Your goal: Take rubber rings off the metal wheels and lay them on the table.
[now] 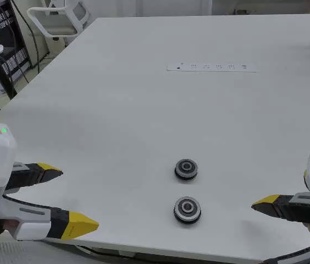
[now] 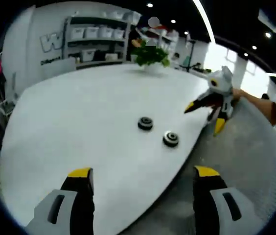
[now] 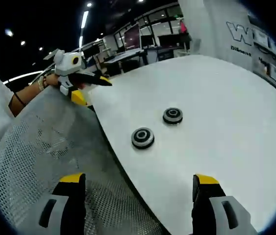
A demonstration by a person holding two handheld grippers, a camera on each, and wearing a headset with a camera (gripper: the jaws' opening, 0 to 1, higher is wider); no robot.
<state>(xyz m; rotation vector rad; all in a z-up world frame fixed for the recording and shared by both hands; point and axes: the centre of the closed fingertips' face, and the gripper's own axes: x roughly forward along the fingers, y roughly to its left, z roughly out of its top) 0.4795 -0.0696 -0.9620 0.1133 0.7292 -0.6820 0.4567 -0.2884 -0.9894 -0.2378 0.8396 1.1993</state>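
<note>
Two metal wheels (image 1: 186,169) flat on table (image 1: 144,110), rubber rings (image 1: 187,219) on them, left gripper (image 1: 79,198) spread, right gripper (image 3: 139,178) spread, both empty

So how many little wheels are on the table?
2. The far wheel sits out on the white table; the near wheel lies just in front of it, close to the table's near edge. Nothing seems to hide any more.

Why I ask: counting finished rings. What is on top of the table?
A near wheel and a far wheel lie flat on the table, each apparently with its dark rubber ring on. A power strip lies farther back. The wheels' undersides are hidden.
</note>
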